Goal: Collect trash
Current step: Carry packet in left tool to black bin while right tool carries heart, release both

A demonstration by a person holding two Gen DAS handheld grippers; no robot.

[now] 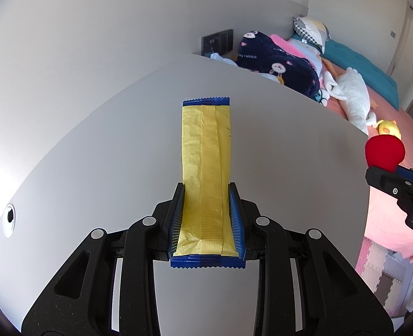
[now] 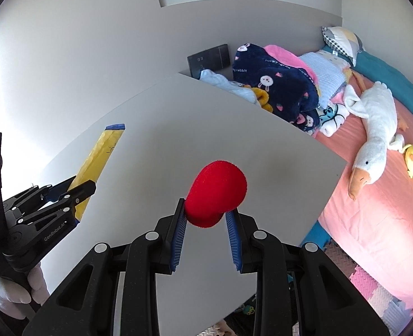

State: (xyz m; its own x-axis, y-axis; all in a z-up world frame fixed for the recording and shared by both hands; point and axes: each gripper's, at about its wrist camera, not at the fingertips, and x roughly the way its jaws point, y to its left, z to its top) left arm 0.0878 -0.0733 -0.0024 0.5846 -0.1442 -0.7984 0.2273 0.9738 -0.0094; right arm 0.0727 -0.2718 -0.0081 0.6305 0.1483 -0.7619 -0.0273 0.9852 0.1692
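A long yellow wrapper with blue serrated ends (image 1: 206,154) sticks out forward from my left gripper (image 1: 206,187), which is shut on its lower part above the white table (image 1: 94,154). From the right wrist view the same wrapper (image 2: 100,156) shows at the left, in the left gripper (image 2: 80,189). My right gripper (image 2: 208,204) is shut on a red fuzzy ball (image 2: 216,193), pinched at its lower end. That ball (image 1: 384,151) and the right gripper's black tip (image 1: 385,177) also appear at the right edge of the left wrist view.
A bed with a pink sheet (image 2: 374,218) lies right of the table, bearing a navy rabbit blanket (image 2: 276,84), a white goose toy (image 2: 374,140) and pillows. Foam mats (image 2: 374,288) cover the floor. A cable hole (image 1: 9,217) sits at the table's left. A gloved hand (image 2: 16,288) grips the left handle.
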